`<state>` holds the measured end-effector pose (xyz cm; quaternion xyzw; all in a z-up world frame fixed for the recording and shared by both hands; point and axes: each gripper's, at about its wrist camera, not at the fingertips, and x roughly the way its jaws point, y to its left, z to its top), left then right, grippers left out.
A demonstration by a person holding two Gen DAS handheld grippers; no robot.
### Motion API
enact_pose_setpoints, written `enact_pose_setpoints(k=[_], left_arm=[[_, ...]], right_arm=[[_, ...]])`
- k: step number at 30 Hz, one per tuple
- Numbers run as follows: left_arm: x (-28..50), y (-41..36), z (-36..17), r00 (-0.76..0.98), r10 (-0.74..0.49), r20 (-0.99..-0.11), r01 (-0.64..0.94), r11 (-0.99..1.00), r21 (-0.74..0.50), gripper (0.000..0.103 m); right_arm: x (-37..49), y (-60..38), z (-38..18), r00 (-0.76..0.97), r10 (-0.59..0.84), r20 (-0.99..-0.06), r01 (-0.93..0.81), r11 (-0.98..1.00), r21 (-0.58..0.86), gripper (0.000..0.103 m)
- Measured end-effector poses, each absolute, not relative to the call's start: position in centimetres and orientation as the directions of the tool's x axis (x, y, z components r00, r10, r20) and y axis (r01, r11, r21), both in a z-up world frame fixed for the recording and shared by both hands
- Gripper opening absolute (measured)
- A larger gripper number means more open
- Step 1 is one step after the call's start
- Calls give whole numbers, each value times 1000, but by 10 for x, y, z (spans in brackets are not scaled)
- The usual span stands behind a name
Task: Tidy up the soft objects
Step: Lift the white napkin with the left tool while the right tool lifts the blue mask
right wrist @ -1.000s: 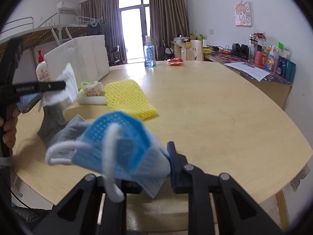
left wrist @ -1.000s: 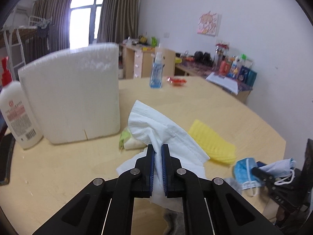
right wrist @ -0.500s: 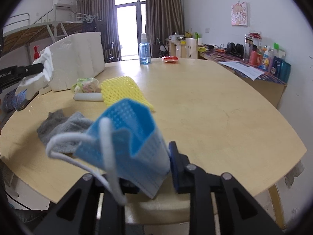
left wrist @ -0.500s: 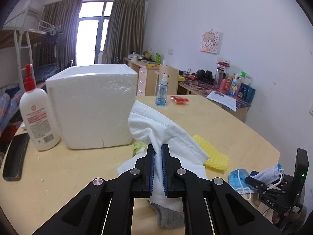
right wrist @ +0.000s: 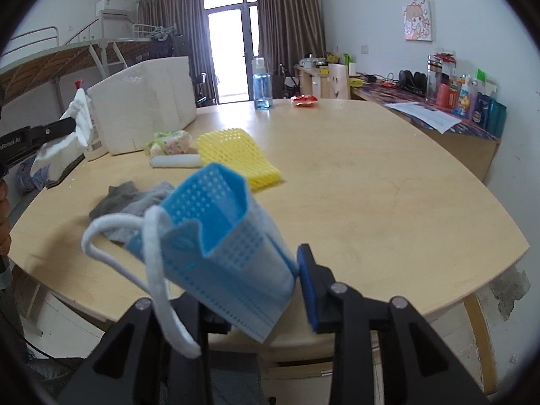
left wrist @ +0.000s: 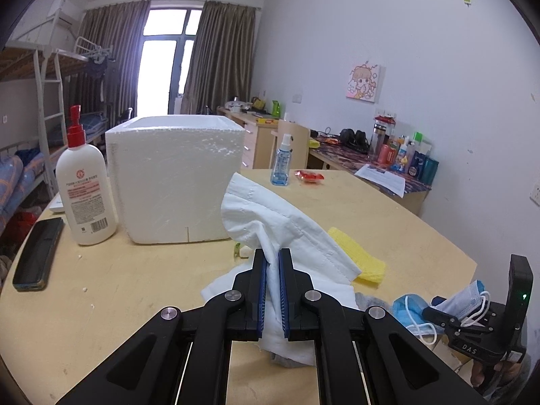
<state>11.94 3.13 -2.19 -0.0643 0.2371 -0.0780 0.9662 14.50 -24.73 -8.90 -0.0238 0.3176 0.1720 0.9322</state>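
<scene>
In the left wrist view, the left hand-held gripper [left wrist: 273, 270] is seen clamped on a white cloth [left wrist: 270, 222], which is held above the worktop [left wrist: 118, 287] near its front edge. A white foam box [left wrist: 175, 175] is set toward the far left part of the worktop, with a lotion bottle [left wrist: 84, 182] just beside it and a dark phone [left wrist: 37, 253] at the left edge. A yellow mesh sleeve [left wrist: 357, 253] is laid behind the cloth. A spray bottle [left wrist: 281, 162] and a red packet [left wrist: 308, 176] are placed at the far edge. At the right corner, the right hand-held gripper [left wrist: 452, 317] is seen with a blue face mask [left wrist: 469, 303].

In the right wrist view, the jaws of the right hand-held gripper [right wrist: 256, 290] are opening, and the face mask [right wrist: 222, 243] is seen between them, leaning on the left finger and clear of the right pad. A grey sock [right wrist: 131, 199] is laid near the front left edge, with the yellow sleeve [right wrist: 236, 155] behind it.
</scene>
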Motion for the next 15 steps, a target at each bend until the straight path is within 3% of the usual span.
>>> enact_pose_setpoints(k=[2,4,15], left_arm=[[119,31,-23,875,-178,-449,116,980,-162,7],[113,37,-22,877,-178,-447,116,980,-162,7],[94,40,-6,909,-133,-394,89,988,-129,7]], right_arm=[[143,-245,-89,739,300,-603,-338,940,52,35],[143,-244,-90,732,323,-599,-356,932,68,20],[157,-232,-47,786,371,-495,-379,921,90,19]])
